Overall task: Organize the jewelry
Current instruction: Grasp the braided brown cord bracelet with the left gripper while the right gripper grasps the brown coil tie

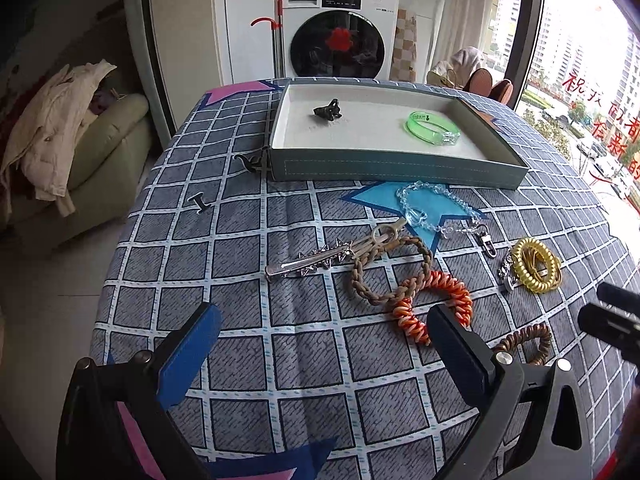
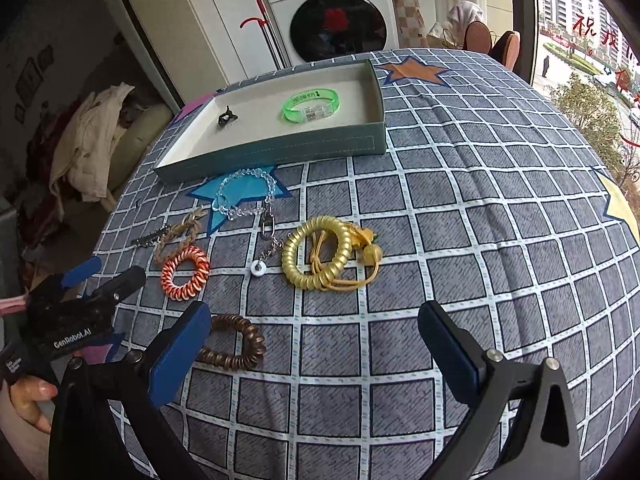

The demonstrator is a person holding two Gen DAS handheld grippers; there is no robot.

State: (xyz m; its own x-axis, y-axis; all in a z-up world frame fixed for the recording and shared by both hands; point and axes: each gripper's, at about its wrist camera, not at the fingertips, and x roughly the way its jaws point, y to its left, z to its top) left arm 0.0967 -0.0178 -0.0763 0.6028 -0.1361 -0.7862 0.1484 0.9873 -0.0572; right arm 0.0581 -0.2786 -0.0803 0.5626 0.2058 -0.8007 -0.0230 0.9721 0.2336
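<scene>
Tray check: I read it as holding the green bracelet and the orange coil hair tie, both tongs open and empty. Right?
Not quite. The tray holds the green bracelet and a small black clip; the orange coil hair tie lies on the tablecloth, as the right wrist view shows. Both tongs are open and empty.

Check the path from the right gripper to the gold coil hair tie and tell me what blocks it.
Nothing visible does. The right gripper is open above bare cloth, and the gold coil hair tie lies straight ahead. The brown coil sits off to the left by its left finger.
</scene>
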